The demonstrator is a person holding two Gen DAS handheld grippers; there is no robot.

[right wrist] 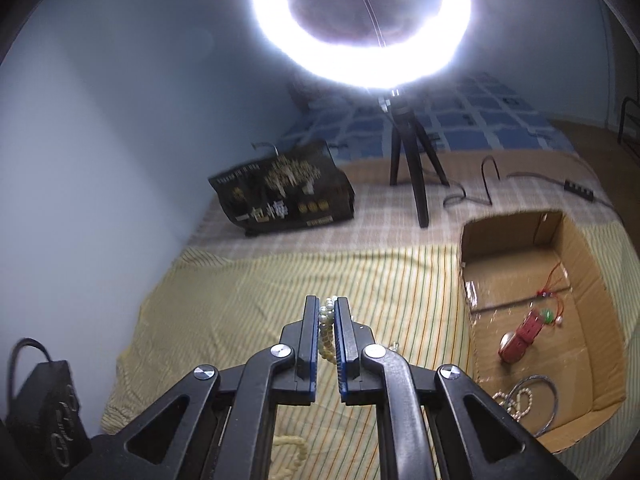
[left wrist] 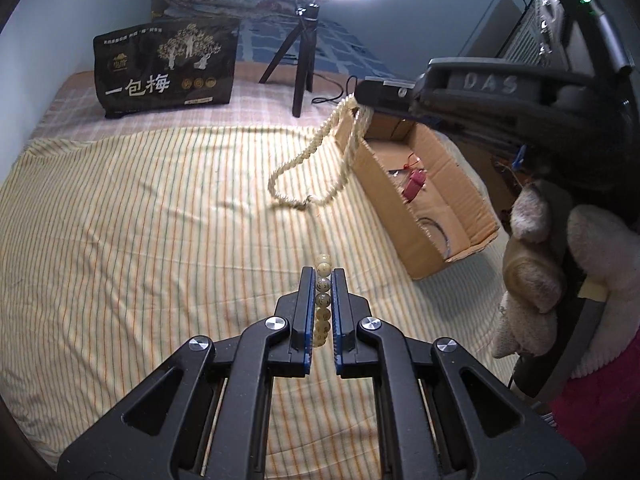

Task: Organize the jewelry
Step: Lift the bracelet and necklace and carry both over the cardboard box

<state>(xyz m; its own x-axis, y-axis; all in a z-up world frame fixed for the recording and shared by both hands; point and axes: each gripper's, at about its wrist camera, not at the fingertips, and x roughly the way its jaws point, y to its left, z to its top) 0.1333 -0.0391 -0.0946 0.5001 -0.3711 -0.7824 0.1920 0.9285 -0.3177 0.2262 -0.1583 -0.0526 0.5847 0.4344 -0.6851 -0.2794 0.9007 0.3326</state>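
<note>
My left gripper is shut on a string of yellowish patterned beads, held above the striped cloth. My right gripper is shut on a pale pearl necklace. In the left wrist view the right gripper holds that necklace dangling in a long loop just left of the cardboard box. The box holds a red watch strap, a red cord, a grey wire ring and small pearls.
A black snack bag and a ring light on a small tripod stand at the back. A cable runs behind the box. A small black handbag sits at the lower left of the right wrist view.
</note>
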